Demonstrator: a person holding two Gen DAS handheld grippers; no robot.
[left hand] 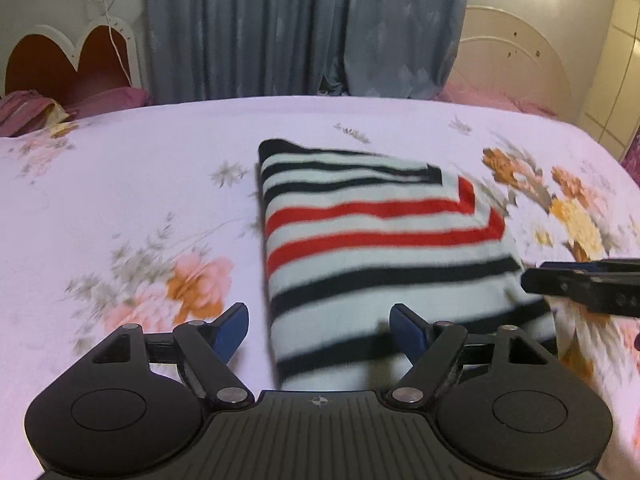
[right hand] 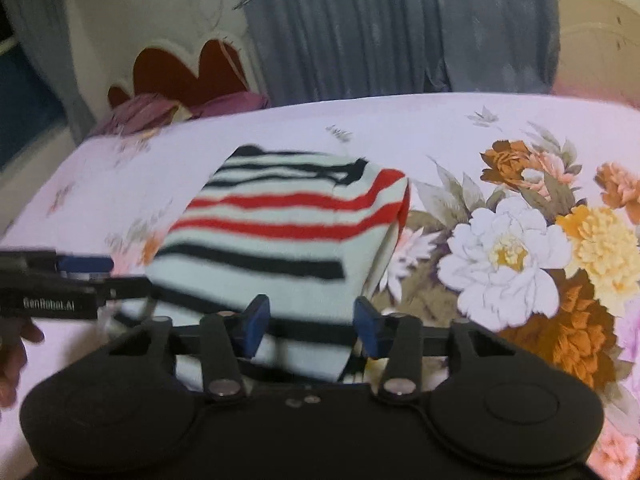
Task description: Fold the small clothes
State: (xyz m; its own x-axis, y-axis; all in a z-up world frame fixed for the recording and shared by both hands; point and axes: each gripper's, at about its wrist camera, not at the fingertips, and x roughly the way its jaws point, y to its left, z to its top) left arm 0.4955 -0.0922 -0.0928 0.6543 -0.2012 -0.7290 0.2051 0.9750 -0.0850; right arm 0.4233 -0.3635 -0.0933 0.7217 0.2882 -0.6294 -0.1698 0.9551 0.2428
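Floral bedsheet carries one striped garment, folded into a compact block near the bed's middle so its layers stay stacked. My left claw gapes wide over its near edge, gripping nothing; my right claw stands narrowly parted astride the near hem, apparently released.

Soft knit striped top, smooth flowery cloth sheet, matt black plastic gripper with shiny metal pins, grey cloth curtain
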